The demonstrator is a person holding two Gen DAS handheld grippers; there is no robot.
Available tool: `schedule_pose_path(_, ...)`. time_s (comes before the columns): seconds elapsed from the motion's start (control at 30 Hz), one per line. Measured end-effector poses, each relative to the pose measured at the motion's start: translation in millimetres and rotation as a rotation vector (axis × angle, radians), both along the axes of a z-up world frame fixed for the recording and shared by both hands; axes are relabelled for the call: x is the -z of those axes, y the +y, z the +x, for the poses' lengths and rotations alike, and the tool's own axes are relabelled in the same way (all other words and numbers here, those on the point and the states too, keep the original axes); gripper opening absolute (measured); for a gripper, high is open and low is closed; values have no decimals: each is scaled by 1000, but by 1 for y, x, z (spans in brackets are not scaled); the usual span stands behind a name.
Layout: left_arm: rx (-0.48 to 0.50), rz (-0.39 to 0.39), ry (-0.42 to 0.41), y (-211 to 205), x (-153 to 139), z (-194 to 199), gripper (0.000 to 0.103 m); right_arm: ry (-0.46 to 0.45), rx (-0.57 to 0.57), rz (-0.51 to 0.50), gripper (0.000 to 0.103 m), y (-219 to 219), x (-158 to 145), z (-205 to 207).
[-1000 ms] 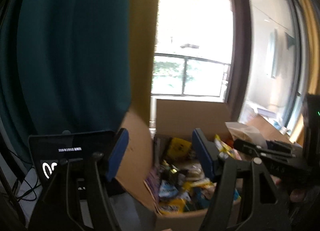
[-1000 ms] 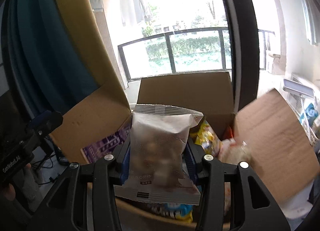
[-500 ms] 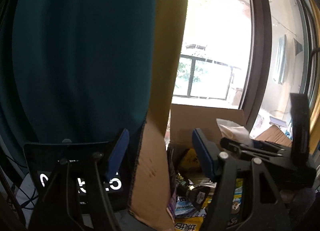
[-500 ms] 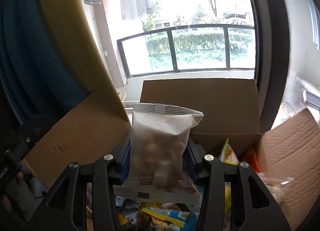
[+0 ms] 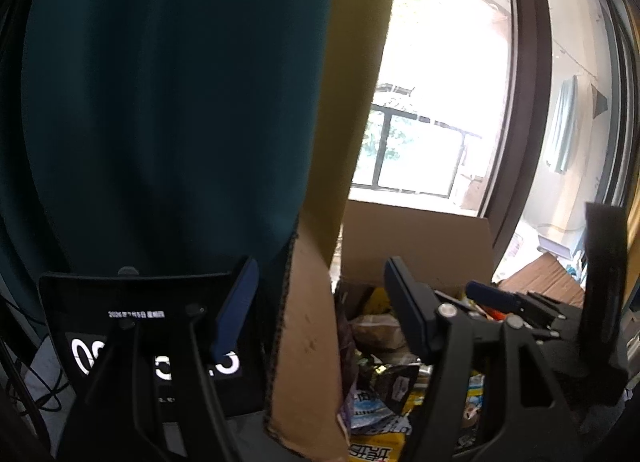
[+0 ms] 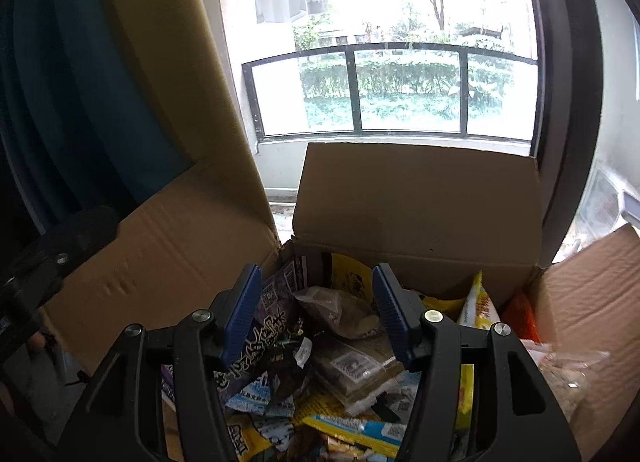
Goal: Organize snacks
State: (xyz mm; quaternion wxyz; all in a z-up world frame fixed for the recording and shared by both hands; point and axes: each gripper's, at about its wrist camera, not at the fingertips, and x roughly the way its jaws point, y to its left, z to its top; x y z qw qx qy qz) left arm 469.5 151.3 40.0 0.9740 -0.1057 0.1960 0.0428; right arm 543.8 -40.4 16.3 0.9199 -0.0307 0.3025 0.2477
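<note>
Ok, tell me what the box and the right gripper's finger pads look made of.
Cardboard box: brown corrugated board, matte; creased flaps, and fluting shows along a flap edge in the left view. Right gripper pads: blue, finely ribbed, probably rubber or soft plastic, set on black hard-plastic fingers.

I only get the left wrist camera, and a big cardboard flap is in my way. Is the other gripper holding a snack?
Observer: No. The right gripper is open, with nothing between its blue pads. It hangs over the open box.
Child: What's right under it?
Observer: A brownish clear packet lies on top of the pile, beside a purple bag.
Child: Is anything hiding on the far side?
Observer: Yes, a clear bag sits at the box's right edge, by the right flap.
</note>
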Motion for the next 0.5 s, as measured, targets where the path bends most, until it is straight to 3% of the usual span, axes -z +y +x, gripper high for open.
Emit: schedule_pose_path(0.5, 96, 7, -32, -43, -21, -41, 67, -53, 64, -6, 61, -35, -35, -64)
